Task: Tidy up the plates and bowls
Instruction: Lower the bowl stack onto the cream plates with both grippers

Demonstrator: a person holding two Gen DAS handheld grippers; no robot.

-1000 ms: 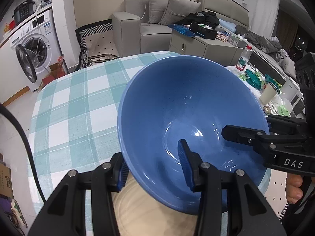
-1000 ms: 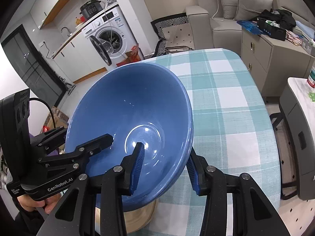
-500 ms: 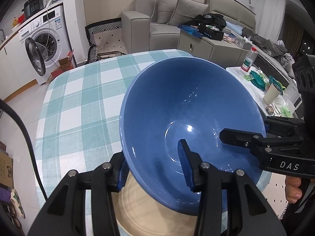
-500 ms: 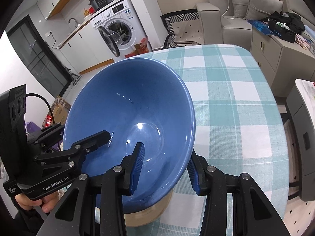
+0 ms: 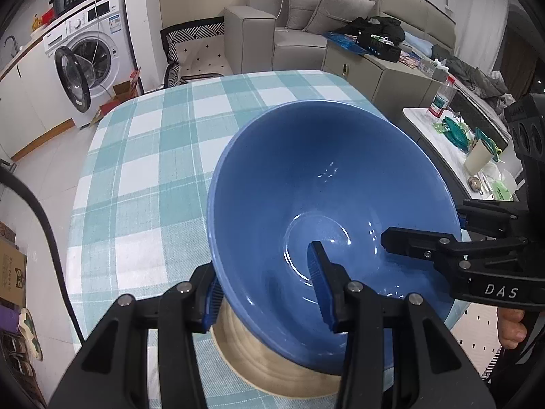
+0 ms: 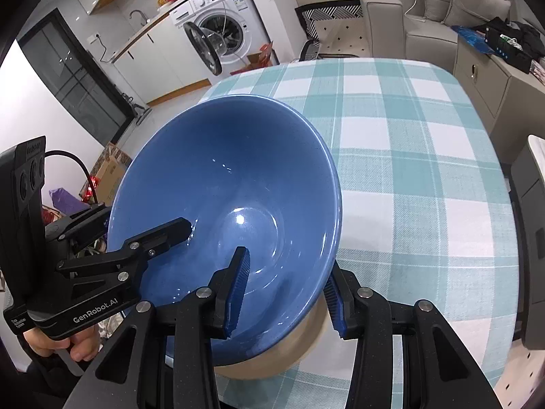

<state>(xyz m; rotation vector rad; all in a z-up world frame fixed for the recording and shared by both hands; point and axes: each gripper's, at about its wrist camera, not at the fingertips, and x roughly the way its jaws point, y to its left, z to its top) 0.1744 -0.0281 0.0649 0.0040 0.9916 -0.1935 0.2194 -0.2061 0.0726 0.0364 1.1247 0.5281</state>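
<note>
Blue bowl point(image 5: 327, 204), rim pinched by left gripper point(image 5: 265, 289) and right gripper point(image 6: 286, 289), sat over a beige dish point(image 5: 272, 368) near the checked table point(image 5: 153, 170) edge.

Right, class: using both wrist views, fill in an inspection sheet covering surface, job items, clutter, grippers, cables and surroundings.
Surface: table under a teal-and-white checked cloth.
Job items: blue bowl, tilted, over a beige dish beneath it.
Clutter: nothing seen on the cloth.
Grippers: left gripper and right gripper each clamp the bowl's rim, one finger inside, one outside.
Cables: black cable at the left gripper's side.
Surroundings: washing machine with its door open, grey sofa, side table with bottle.
</note>
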